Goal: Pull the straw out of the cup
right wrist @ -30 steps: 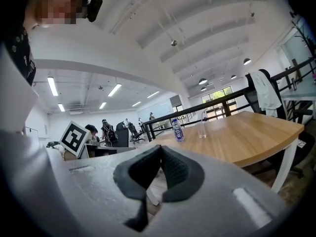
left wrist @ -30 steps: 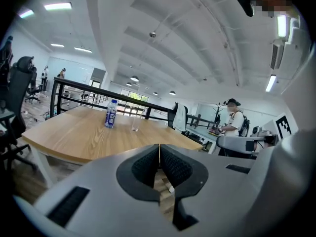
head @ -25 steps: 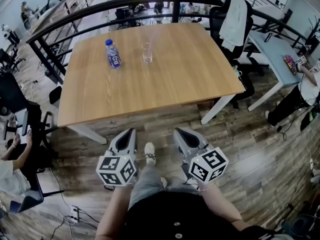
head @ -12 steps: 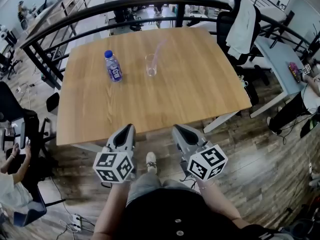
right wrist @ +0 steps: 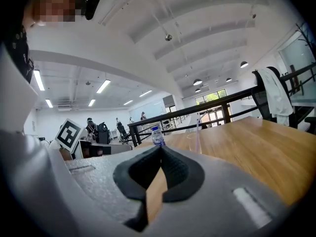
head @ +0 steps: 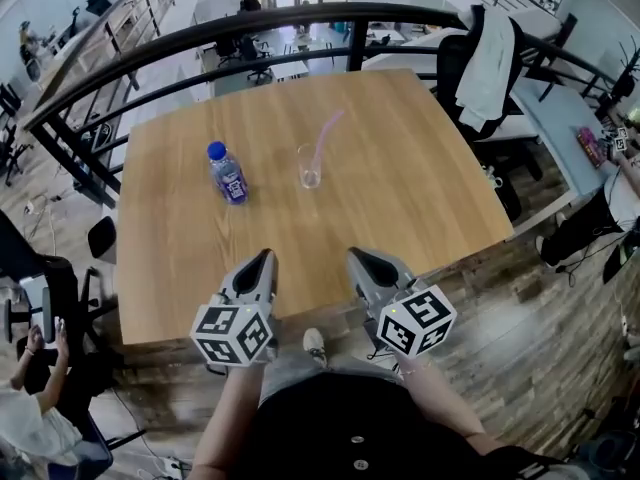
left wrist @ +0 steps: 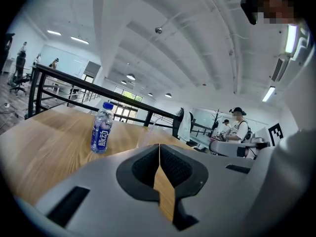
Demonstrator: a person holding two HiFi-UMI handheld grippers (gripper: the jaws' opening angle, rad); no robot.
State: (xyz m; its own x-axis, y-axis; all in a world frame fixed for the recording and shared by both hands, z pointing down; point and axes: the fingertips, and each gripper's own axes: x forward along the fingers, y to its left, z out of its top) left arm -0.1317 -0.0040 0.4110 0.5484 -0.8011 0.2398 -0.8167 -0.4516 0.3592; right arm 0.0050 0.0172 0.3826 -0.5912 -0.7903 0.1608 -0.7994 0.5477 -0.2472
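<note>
At frame centre, the cup [head: 310, 166] and its straw [head: 326, 133] sit nearer as we step in; our left gripper [head: 264, 258] and right gripper [head: 359, 258], both pressed together and empty, now reach the table [head: 420, 218] edge, still well short

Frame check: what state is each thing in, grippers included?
cup: upright on the table, straw inside.
straw: in the cup, tilted, not yet pulled.
bottle: upright, cap on.
left gripper: jaws together, holding nothing.
right gripper: jaws together, holding nothing.
</note>
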